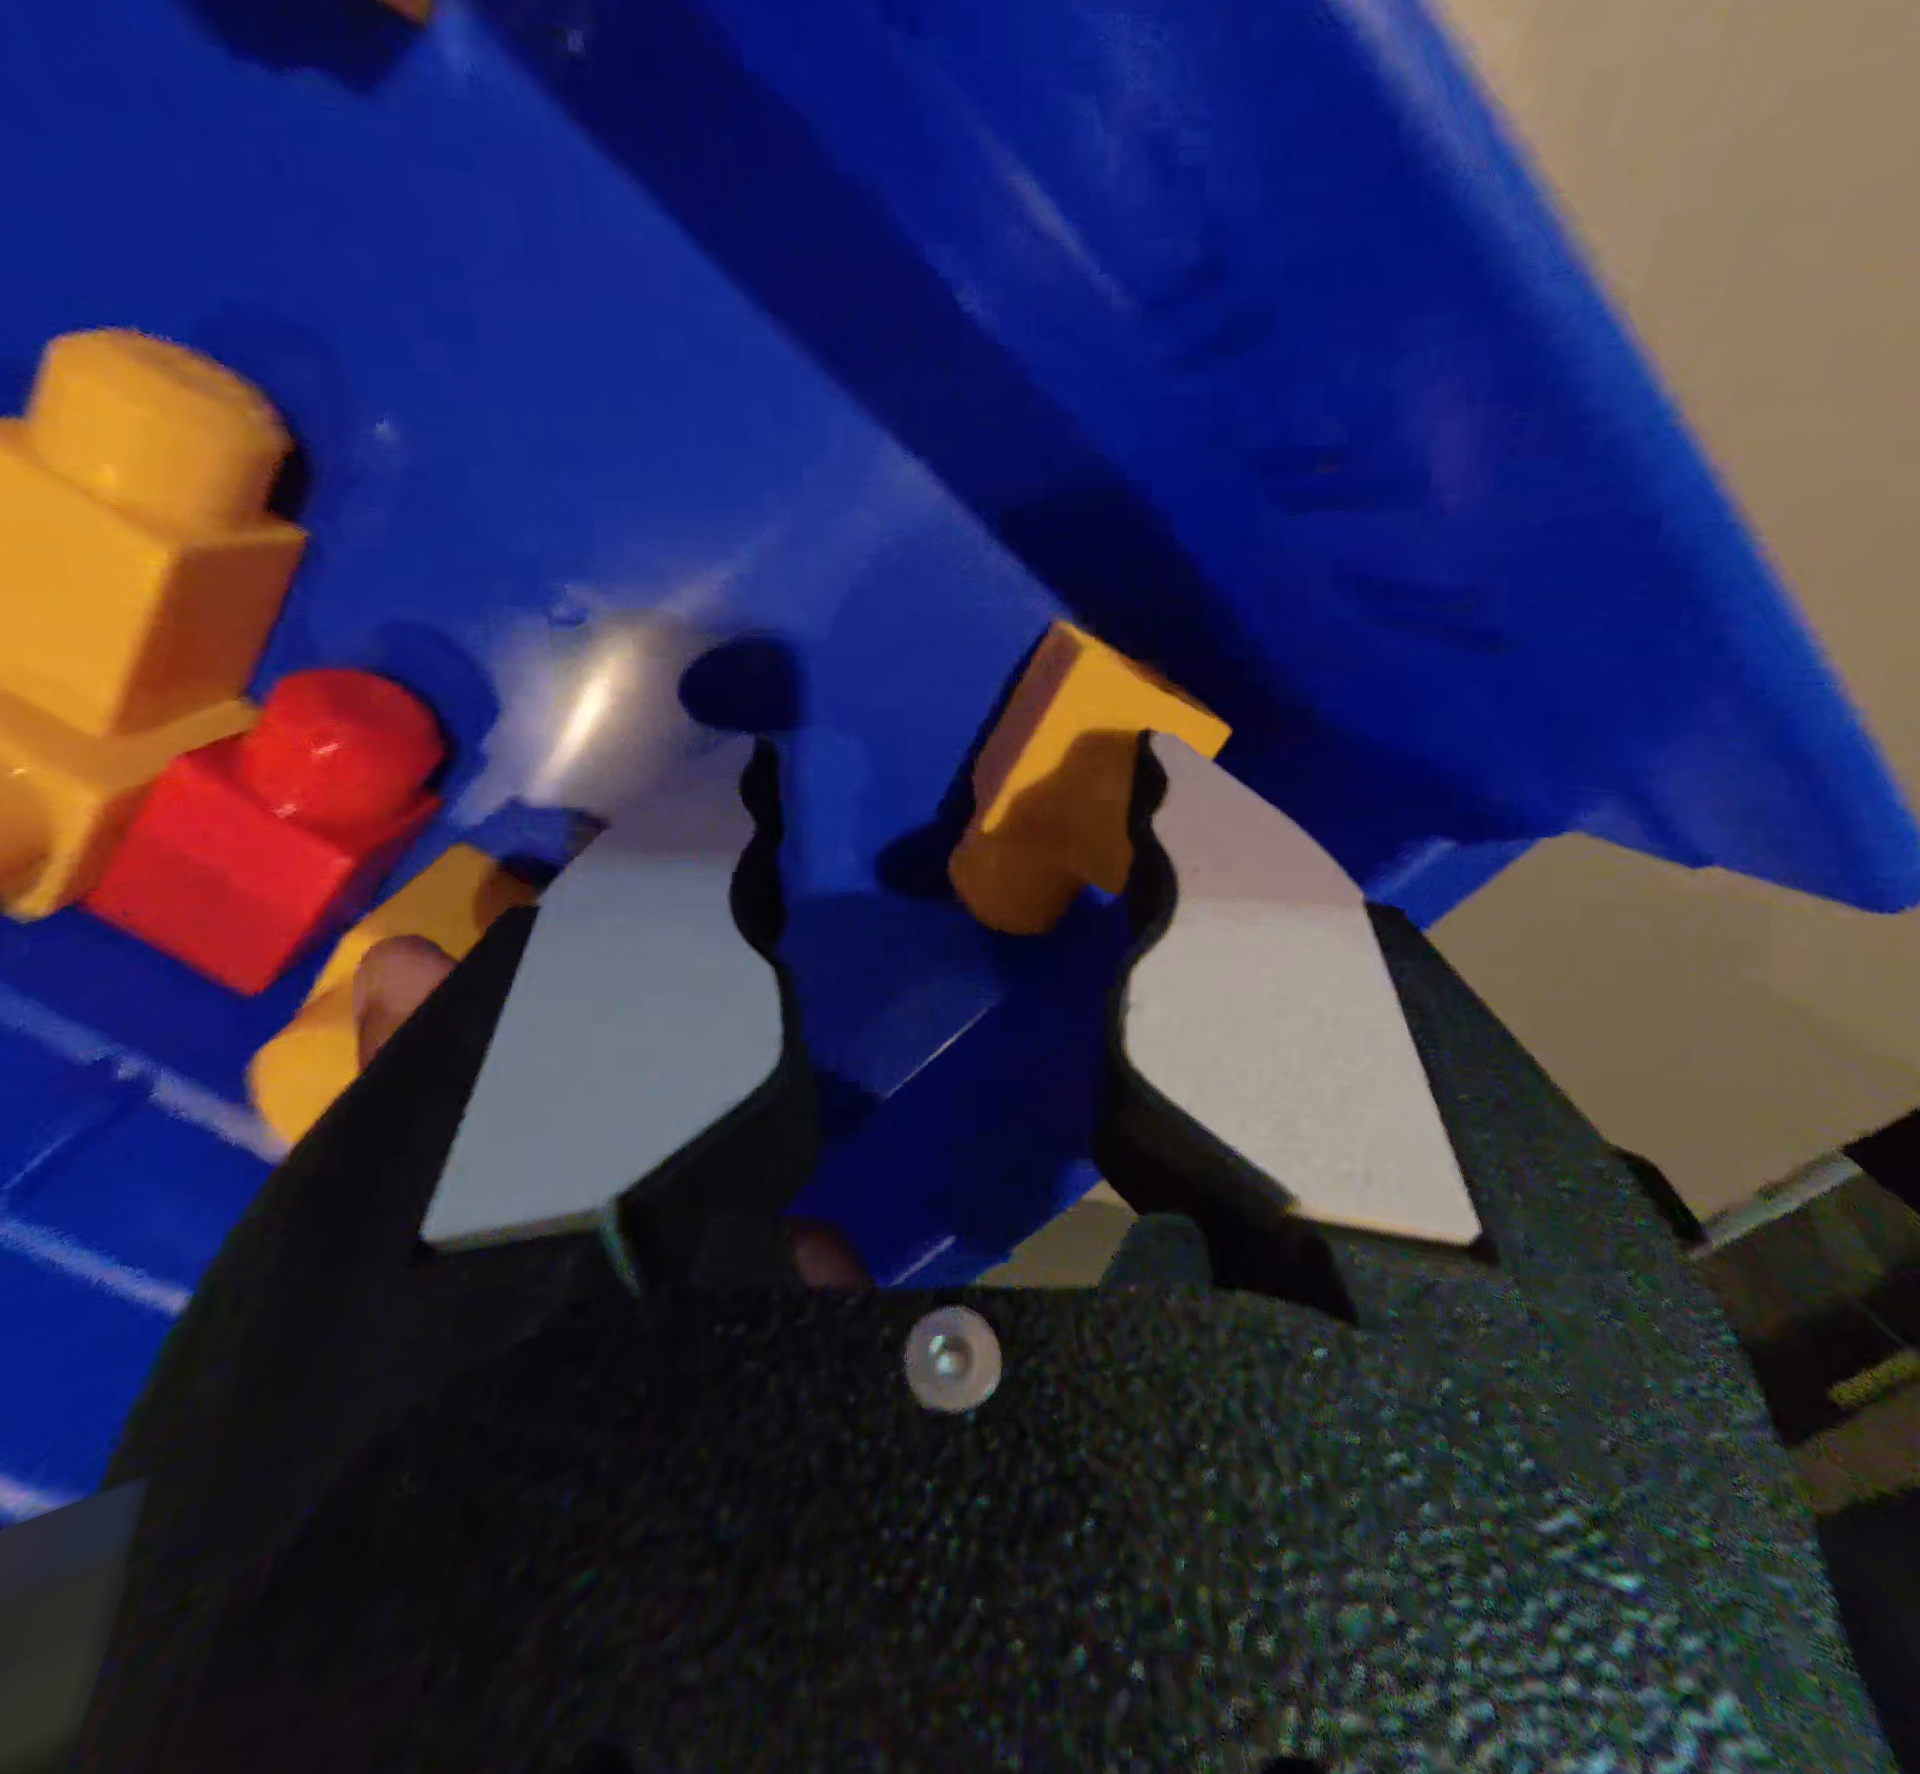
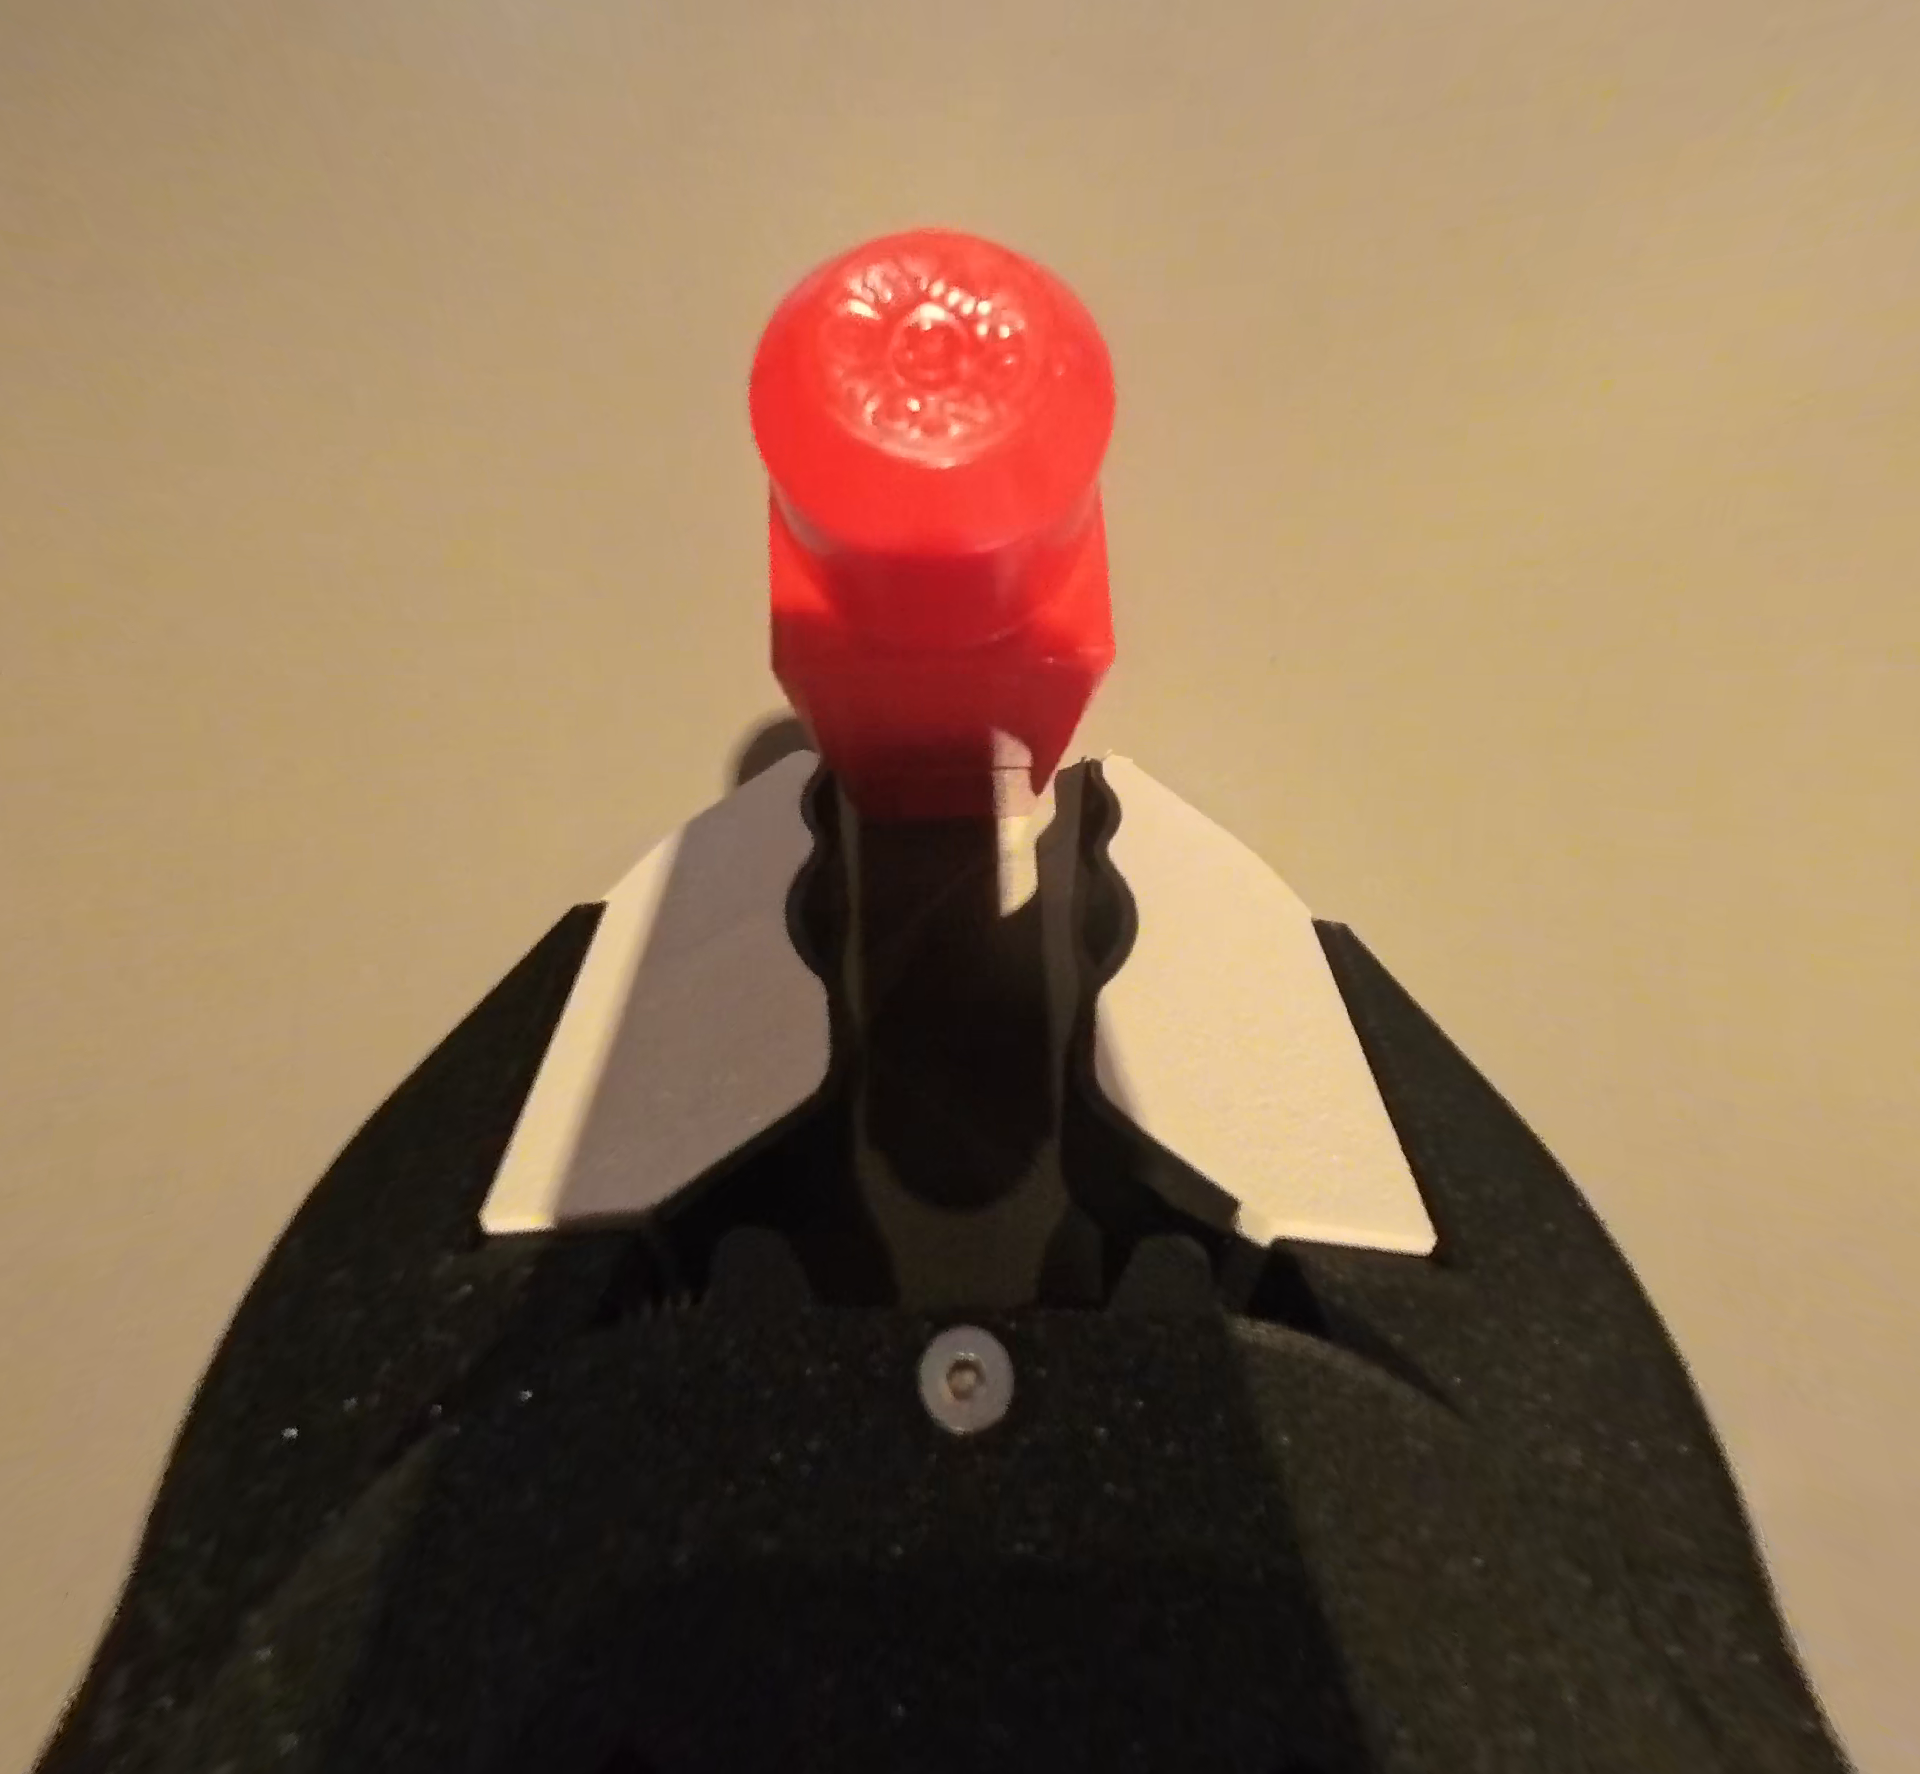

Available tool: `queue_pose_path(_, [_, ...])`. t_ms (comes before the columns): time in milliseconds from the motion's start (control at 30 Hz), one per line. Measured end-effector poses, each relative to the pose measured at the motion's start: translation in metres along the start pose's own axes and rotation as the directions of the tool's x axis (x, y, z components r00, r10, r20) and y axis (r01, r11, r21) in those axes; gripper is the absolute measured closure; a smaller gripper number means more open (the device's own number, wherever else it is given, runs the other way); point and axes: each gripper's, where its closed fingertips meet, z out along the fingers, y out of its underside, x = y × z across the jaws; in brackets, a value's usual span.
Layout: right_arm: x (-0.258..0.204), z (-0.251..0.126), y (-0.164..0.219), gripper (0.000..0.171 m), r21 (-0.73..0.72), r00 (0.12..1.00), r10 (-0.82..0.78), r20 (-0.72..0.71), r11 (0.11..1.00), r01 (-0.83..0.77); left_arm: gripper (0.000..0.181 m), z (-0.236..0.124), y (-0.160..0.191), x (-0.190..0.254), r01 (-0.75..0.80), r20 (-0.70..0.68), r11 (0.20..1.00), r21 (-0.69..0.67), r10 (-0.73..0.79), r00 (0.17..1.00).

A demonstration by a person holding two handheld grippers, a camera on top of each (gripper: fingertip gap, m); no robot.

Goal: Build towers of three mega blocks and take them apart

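Left wrist view: the left tongs (image 1: 951,789) are clamped on a blue block (image 1: 914,1028), poised over the blue bin (image 1: 1039,322), where yellow blocks (image 1: 135,571) and a red one (image 1: 260,831) lie loose.

Right wrist view: the right tongs (image 2: 945,768) pinch a red block (image 2: 935,519) by its base, stud forward, likely ready for stacking, against a plain beige surface (image 2: 312,270).

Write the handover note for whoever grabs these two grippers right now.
Left gripper: shut on a blue block, inside the blue bin.
Right gripper: shut on a red block, stud pointing away, held clear in front of a plain beige surface.
Loose in the bin: yellow blocks and a second red block.
Done: one block in each gripper.
Left: no joined tower is visible; join the held blocks, add a third, then take it apart.
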Motion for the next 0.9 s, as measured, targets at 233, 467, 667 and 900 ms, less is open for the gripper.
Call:
queue_pose_path(233, [0.001, 0.000, -0.001, 0.125, 0.003, 1.000, 0.014, 0.008, 1.000, -0.014, 0.118, -0.019, 0.006, 0.000, -0.039, 0.023, 0.998, 0.043, 0.038, 0.999])
queue_pose_path(467, [0.001, 0.001, 0.000, 0.124, -0.002, 1.000, -0.004, -0.009, 1.000, 0.004, 0.132, 0.015, 0.022, -0.003, 0.024, 0.038, 0.993, -0.118, -0.019, 0.999])
queue_pose_path(667, [0.001, -0.003, -0.003, 0.118, 0.031, 0.998, -0.051, -0.046, 0.998, 0.053, 0.141, 0.008, -0.001, -0.024, 0.142, 0.139, 0.990, 0.028, -0.144, 0.980])
queue_pose_path(900, [0.009, -0.026, -0.009, 0.116, 0.156, 0.975, -0.114, -0.192, 0.977, 0.145, 0.144, -0.084, -0.080, 0.005, 0.071, 0.150, 0.876, 0.477, -0.161, 0.976])
